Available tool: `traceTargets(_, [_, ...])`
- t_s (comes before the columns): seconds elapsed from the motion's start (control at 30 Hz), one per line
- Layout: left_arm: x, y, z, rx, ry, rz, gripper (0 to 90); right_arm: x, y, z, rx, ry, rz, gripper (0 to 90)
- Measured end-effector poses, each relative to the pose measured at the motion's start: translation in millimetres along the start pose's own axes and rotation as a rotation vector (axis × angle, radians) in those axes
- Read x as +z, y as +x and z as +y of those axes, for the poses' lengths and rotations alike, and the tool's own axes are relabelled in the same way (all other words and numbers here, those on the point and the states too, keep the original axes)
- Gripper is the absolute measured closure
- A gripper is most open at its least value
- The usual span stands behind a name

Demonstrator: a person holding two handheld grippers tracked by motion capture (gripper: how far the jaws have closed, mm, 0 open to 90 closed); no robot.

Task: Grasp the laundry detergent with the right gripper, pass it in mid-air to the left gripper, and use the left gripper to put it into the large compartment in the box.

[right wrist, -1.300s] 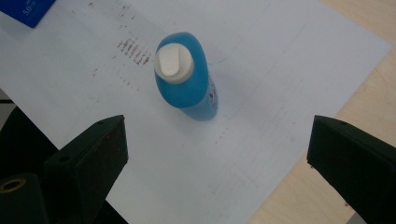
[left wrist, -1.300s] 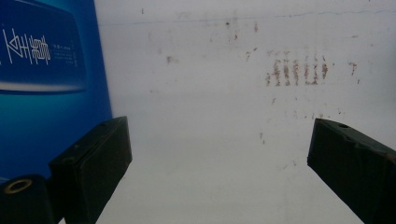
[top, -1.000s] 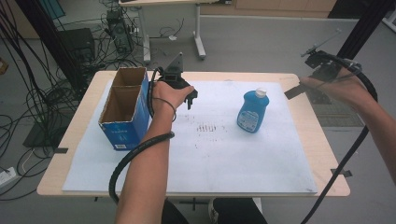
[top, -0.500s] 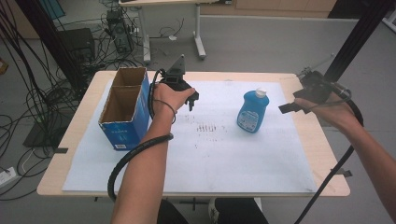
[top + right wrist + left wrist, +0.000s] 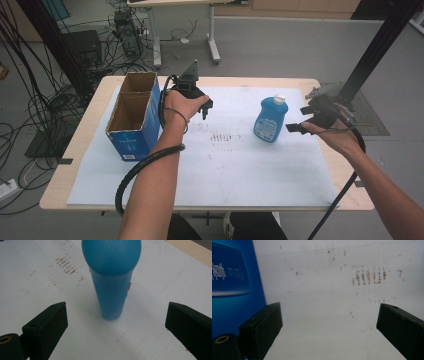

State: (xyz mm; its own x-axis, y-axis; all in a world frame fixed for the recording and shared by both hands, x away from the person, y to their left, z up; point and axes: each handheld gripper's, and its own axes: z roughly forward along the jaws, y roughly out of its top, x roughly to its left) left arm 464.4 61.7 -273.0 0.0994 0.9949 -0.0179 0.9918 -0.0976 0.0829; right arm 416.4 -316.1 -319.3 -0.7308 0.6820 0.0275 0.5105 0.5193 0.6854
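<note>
A blue bottle [image 5: 270, 120] with a white cap stands upright on the white sheet, right of centre. In the right gripper view the blue bottle [image 5: 111, 277] rises just ahead of the wide-apart jaws. My right gripper [image 5: 299, 119] hovers open a short way to the bottle's right, not touching it. An open blue cardboard box [image 5: 132, 116] with two compartments stands at the table's left. My left gripper [image 5: 205, 107] is open next to the box's right side, above the sheet. The left gripper view has the box's blue wall [image 5: 234, 285] at its left and nothing between the jaws.
A white sheet [image 5: 225, 170] with small brown marks [image 5: 222, 137] covers most of the wooden table [image 5: 85, 145]. Cables trail from both grippers off the front edge. Behind the table are a desk frame, tangled cables and a black post at the right.
My right gripper has come down and leftward from beyond the table's right edge to just beside the bottle. The left gripper has barely moved.
</note>
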Motion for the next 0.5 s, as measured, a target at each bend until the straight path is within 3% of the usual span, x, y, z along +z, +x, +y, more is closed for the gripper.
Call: traceTargets(0.5, [6.4, -2.0, 3.7, 0.010, 0.003, -0.003, 6.9, 43.8, -0.2, -16.7, -0.036, -0.110, -0.004, 3.6])
